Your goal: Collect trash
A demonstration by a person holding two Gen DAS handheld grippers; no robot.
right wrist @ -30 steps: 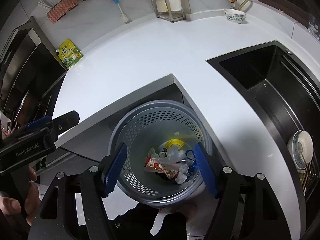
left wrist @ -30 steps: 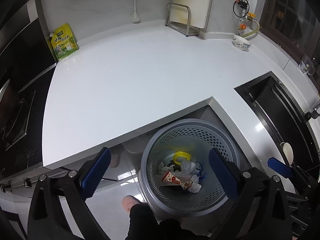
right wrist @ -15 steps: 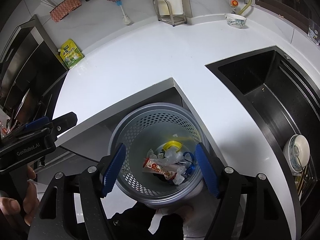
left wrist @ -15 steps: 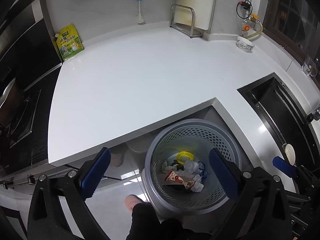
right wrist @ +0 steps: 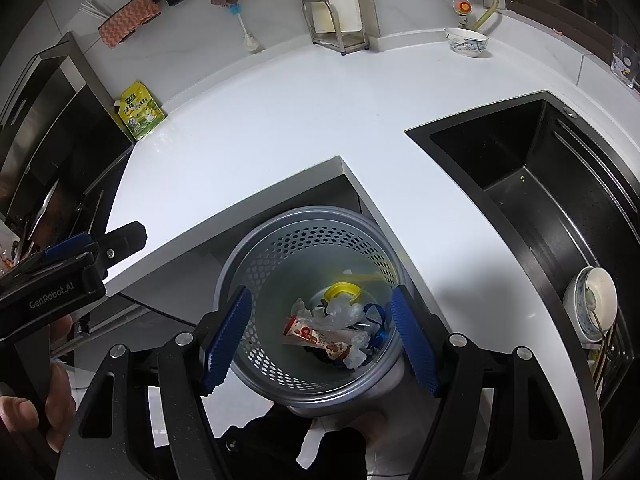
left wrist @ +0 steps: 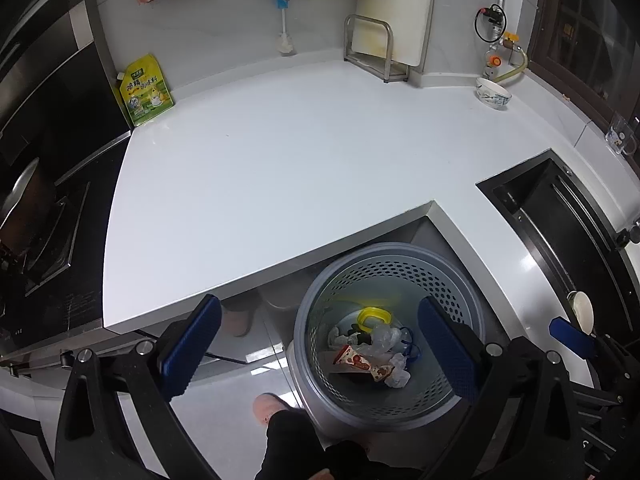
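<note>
Both sets of tongs are held wide open above the perforated grey bin point(left wrist: 390, 268), nothing gripped by the left tongs point(left wrist: 320, 344) or the right tongs point(right wrist: 320, 336). The trash point(right wrist: 336, 328) is seen lying at the bin's bottom: a red-and-white wrapper point(left wrist: 364, 362), crumpled plastic, a yellow ring point(left wrist: 370, 317). The bin is tucked into the inner corner of the white table point(left wrist: 280, 160).

Glossy white counter point(left wrist: 280, 184); perforated grey bin point(left wrist: 384, 276), probably plastic; crinkled clear film point(right wrist: 340, 312) inside; matt black sink point(right wrist: 520, 184); ridged blue pads point(right wrist: 226, 336) on the gripper.
</note>
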